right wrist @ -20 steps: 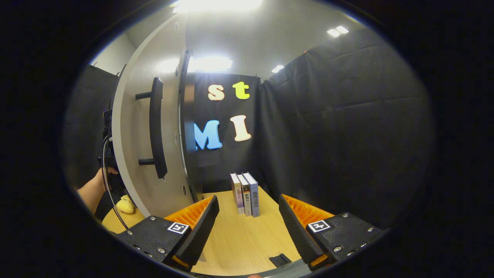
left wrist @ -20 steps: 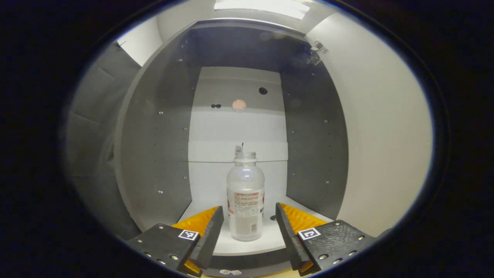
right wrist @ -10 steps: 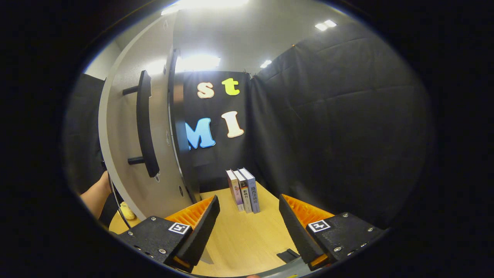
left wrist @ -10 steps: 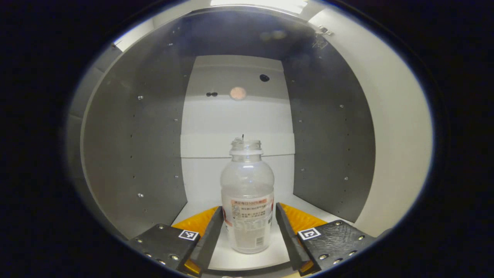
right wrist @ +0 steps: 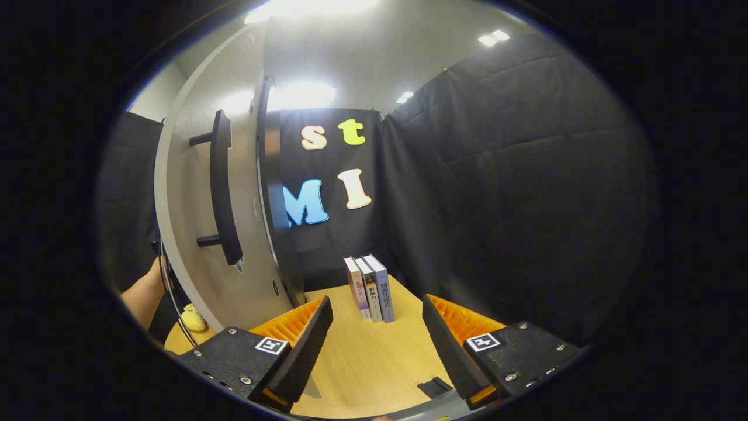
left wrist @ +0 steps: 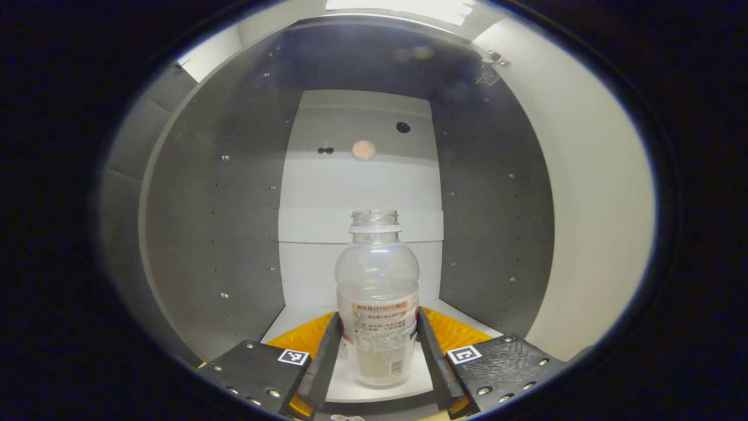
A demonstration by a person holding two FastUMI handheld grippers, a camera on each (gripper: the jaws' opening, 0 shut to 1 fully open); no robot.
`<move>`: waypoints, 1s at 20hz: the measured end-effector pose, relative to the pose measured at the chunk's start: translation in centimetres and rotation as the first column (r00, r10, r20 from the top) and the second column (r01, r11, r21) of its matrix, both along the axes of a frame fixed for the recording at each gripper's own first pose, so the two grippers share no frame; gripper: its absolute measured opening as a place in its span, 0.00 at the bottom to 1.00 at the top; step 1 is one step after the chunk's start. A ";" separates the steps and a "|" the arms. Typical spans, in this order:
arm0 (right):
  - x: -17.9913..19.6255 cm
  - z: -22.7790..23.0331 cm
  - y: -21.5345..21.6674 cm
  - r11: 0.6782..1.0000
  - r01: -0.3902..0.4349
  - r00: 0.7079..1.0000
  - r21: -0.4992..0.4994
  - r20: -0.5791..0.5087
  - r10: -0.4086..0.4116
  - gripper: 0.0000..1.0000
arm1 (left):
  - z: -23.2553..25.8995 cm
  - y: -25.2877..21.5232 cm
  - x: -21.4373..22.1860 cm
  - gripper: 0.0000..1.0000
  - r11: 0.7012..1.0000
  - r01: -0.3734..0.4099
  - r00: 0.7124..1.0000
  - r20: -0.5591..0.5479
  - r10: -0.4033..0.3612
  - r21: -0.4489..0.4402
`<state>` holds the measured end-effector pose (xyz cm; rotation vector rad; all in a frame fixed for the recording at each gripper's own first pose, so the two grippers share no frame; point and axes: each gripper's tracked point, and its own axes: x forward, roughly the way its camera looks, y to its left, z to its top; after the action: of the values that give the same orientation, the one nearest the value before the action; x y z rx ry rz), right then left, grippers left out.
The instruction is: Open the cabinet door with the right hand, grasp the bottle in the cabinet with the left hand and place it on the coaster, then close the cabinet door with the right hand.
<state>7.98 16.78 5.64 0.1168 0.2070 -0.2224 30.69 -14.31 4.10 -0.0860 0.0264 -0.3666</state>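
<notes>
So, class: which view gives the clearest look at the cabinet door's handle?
The right gripper view: the handle stands out on the open door's front face. The left gripper view looks into the cabinet at the bottle and offers just the door's plain inner side.

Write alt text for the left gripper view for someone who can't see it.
A clear, uncapped bottle stands upright on the white floor of an open cabinet, between the two fingers of the left tool, which sit close against its labelled lower body.

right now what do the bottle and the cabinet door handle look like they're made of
Bottle: likely clear plastic with a glossy printed label; the white back panel shows through it. Handle: a matte black bar on two posts, metal or plastic, cannot tell.
</notes>
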 end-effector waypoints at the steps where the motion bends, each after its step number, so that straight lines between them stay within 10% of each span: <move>1: -0.1 0.1 0.0 1.000 -0.008 1.000 0.002 0.001 0.008 0.95 | 0.2 0.2 -0.6 0.70 1.000 -0.001 1.000 0.009 0.001 0.001; 20: -1.0 0.3 1.9 0.981 -0.192 0.981 0.021 0.014 0.192 0.95 | -0.6 7.1 -15.6 0.70 0.998 -0.068 0.997 0.038 0.068 -0.006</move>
<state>7.01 18.65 5.94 0.1191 0.2075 -0.0269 15.07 -7.23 3.50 -0.0844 -0.0154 -0.3007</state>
